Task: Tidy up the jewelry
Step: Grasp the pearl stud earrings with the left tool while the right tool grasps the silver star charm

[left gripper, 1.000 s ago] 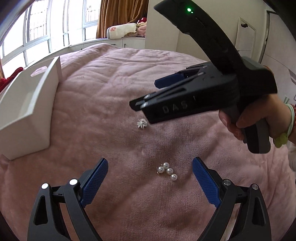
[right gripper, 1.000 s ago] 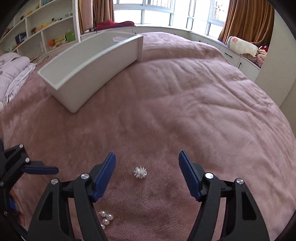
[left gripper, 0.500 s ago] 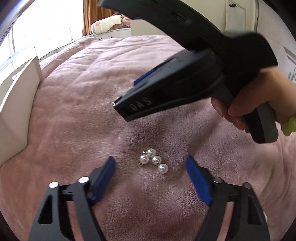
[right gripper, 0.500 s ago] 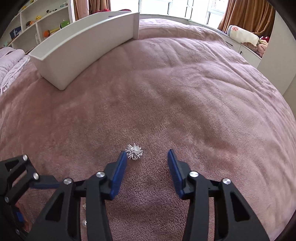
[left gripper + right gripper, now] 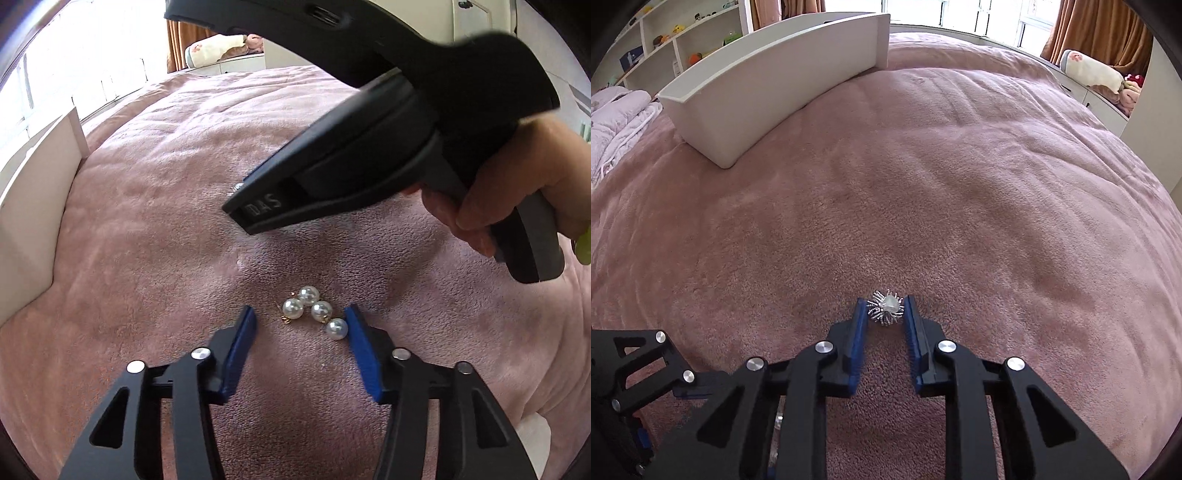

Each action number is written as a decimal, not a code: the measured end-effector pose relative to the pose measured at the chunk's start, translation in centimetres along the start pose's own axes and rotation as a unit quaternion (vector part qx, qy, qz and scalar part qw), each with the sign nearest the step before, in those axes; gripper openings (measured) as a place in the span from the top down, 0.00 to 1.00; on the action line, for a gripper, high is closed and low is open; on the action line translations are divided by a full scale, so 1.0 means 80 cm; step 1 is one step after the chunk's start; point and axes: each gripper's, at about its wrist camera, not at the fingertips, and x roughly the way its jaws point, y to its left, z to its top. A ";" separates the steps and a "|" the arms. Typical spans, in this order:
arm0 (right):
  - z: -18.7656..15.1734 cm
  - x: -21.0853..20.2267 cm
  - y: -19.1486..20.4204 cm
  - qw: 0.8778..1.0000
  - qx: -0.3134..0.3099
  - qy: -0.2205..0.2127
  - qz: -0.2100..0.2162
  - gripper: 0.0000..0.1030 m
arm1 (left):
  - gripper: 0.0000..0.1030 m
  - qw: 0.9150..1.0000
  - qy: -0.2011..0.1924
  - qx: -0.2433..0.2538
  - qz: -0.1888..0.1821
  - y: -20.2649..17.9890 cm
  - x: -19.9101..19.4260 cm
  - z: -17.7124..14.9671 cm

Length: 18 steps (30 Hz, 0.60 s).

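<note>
While the left tongs (image 5: 300, 323) stand spread around the pearl earrings (image 5: 314, 312) on the pink bed (image 5: 960, 203), the right tongs (image 5: 885, 309) pinch the spiky silver brooch (image 5: 886, 307) lying on it, white tray (image 5: 768, 85) beyond.

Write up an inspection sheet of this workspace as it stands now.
Surface: pink plush blanket over a bed.
Job's things: pearl earrings lying on the blanket; spiky silver brooch; white tray resting at the far side.
Clutter: nothing seen on the blanket.
Grippers: left gripper open, straddling the pearls; right gripper closed onto the brooch, on the blanket.
Cables: nothing seen.
Surroundings: shelves, folded bedding, windows and curtains.
</note>
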 end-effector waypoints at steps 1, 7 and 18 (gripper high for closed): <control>0.000 0.001 -0.002 1.000 0.005 0.000 0.004 0.80 | 0.51 1.000 0.000 -0.002 -0.001 0.002 0.000 -0.001; 0.000 0.001 -0.009 0.999 0.026 0.005 0.019 0.80 | 0.62 1.000 -0.002 -0.003 -0.007 0.001 -0.001 -0.007; 0.004 -0.008 -0.016 0.998 0.051 -0.009 0.023 0.80 | 0.84 0.998 -0.005 -0.046 -0.034 0.036 -0.009 -0.014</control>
